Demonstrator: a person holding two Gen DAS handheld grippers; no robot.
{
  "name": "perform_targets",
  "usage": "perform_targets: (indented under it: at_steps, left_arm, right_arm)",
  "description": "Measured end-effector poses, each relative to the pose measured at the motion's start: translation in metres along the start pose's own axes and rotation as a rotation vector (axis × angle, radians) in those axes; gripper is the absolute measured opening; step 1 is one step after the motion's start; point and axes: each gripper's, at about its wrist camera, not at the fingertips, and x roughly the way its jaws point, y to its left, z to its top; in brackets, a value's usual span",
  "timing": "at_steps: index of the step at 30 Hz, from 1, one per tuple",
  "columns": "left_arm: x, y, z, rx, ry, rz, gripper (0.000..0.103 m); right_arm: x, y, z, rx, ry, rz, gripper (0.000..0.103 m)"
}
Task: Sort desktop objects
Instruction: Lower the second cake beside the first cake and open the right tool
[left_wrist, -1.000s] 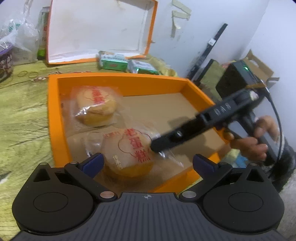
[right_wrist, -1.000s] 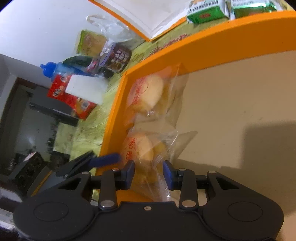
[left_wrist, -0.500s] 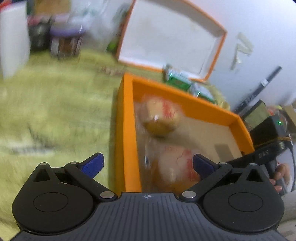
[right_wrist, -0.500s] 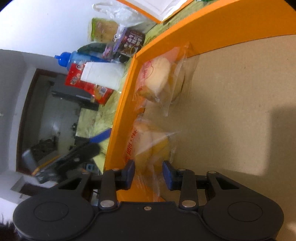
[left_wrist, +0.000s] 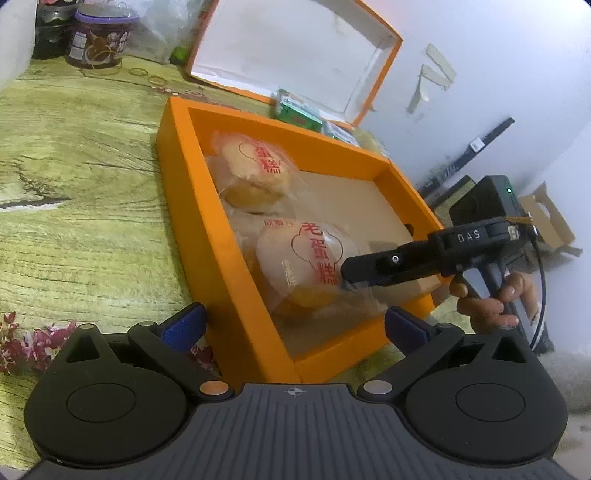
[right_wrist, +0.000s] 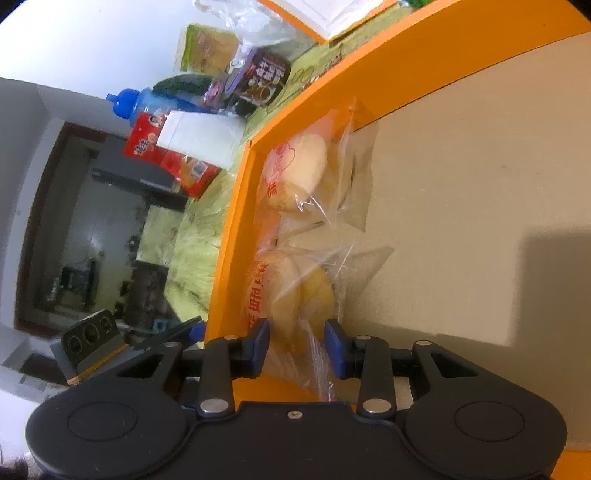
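An orange box (left_wrist: 221, 258) lies on the table with two wrapped cakes in it. The far cake (left_wrist: 255, 166) sits in the box's back corner. The near cake (left_wrist: 303, 258) lies against the box's left wall. My right gripper (right_wrist: 297, 345) is half closed around the near cake (right_wrist: 291, 291) and its clear wrapper, inside the box (right_wrist: 229, 229). It shows as a black bar (left_wrist: 406, 258) in the left wrist view. My left gripper (left_wrist: 291, 325) is open and empty, hovering over the box's near corner.
The box lid (left_wrist: 295, 51) leans on the wall behind. Green packets (left_wrist: 295, 110) lie behind the box. A dark jar (left_wrist: 99, 40), a blue-capped bottle (right_wrist: 147, 107), a white cup (right_wrist: 199, 136) and a red pack (right_wrist: 162, 155) stand at the table's left end.
My left gripper swung out to the left and came back over the box's near corner. My right gripper stayed at the near cake, its jaws a little wider than before.
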Motion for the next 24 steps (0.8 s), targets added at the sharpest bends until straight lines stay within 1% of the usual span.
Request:
perform_targets:
  at_steps: [2,5,8,9,12,13,15,16,17,19,22,23,24]
  left_arm:
    - [-0.003,0.002,0.002,0.012,-0.015,0.001,0.103]
    - [-0.018,-0.002,0.008,0.057,-0.082,0.009,0.103]
    - [-0.023,-0.013,0.019,0.102,-0.126,-0.04,0.103]
    - [-0.02,-0.019,0.021,0.125,-0.117,-0.056,0.103]
    - [0.0,-0.037,0.023,0.214,-0.046,-0.095,0.103]
    - [0.007,-0.043,0.021,0.251,-0.017,-0.1,0.103]
    - [0.016,-0.048,0.017,0.304,0.009,-0.085,0.103]
    - [0.017,-0.047,0.017,0.31,0.011,-0.086,0.103]
    - [0.016,-0.045,0.017,0.307,0.007,-0.093,0.103]
    - [0.015,-0.041,0.018,0.3,0.0,-0.107,0.103]
    - [0.012,-0.035,0.018,0.29,-0.01,-0.129,0.103]
    - [0.012,-0.035,0.019,0.288,-0.009,-0.129,0.103]
    - [0.012,-0.035,0.02,0.285,-0.004,-0.124,0.103]
  right_arm:
    - [-0.001,0.002,-0.004,-0.003,-0.023,-0.02,0.033]
    - [-0.007,0.005,-0.006,0.003,-0.055,-0.054,0.038]
    - [-0.021,0.009,-0.006,-0.016,-0.104,-0.088,0.038]
    - [-0.023,0.009,-0.003,-0.015,-0.106,-0.091,0.038]
    - [-0.022,0.007,0.005,-0.016,-0.091,-0.096,0.038]
    - [-0.019,0.007,0.009,-0.019,-0.08,-0.097,0.041]
    - [-0.012,0.004,0.015,-0.024,-0.048,-0.092,0.043]
    - [-0.009,0.001,0.018,-0.018,-0.036,-0.091,0.042]
    - [-0.006,-0.002,0.021,-0.006,-0.032,-0.088,0.039]
    - [-0.004,-0.009,0.026,0.021,-0.028,-0.069,0.037]
    - [-0.005,-0.016,0.028,0.05,-0.022,-0.019,0.037]
    - [-0.007,-0.017,0.028,0.056,-0.017,0.0,0.039]
    - [-0.016,-0.015,0.029,0.056,-0.033,0.013,0.039]
